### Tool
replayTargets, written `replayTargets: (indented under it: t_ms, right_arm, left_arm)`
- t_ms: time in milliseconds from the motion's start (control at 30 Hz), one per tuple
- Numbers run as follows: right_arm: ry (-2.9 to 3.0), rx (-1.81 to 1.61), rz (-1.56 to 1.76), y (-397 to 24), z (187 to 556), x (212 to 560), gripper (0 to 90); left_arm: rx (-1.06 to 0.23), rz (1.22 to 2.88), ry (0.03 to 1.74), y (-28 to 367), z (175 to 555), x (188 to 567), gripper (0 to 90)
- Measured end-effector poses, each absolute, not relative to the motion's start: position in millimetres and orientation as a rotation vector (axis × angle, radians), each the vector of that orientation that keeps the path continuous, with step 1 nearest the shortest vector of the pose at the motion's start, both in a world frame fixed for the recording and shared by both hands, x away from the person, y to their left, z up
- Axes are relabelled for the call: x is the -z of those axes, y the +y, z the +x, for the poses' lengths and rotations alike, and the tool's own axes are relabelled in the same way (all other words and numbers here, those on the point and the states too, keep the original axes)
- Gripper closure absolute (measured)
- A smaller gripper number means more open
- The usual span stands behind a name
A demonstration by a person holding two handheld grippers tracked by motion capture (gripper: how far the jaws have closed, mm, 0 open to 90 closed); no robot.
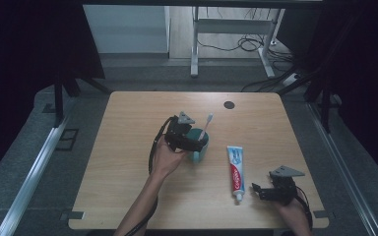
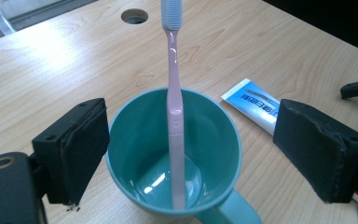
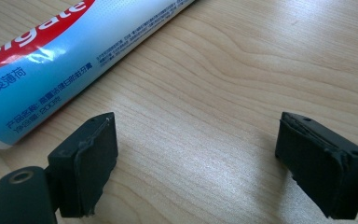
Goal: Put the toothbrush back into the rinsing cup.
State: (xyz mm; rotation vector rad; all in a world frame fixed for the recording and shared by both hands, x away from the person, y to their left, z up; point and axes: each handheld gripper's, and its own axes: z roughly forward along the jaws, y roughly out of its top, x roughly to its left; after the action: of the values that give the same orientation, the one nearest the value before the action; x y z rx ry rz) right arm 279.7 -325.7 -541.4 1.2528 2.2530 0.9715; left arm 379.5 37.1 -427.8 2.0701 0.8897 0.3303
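High view shows the left gripper point(image 1: 193, 142) over a teal cup point(image 1: 198, 147) near the middle of the wooden bench point(image 1: 128, 162), with a pink toothbrush point(image 1: 205, 126) standing in the cup and leaning on its rim. Left gripper view has the jaws spread wide on either side of the cup, touching neither cup nor toothbrush. Right gripper point(image 1: 257, 191) rests near the bench's front right corner, jaws apart and holding nothing, just beside the toothpaste tube point(image 1: 235, 172) lying flat.
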Motion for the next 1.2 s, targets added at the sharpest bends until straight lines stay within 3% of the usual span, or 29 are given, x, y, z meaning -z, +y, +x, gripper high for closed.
replayTargets:
  t_ms: [567,1200]
  right_arm:
    - [2.253,-0.972,1.252,-326,280,541,12.5]
    - [2.254,-0.971,1.254,-326,280,541,12.5]
  left_arm:
    - [-0.378,2.069,0.863,61,364,426,0.0]
    - [-0.404,2.068,0.875,91,342,437,0.0]
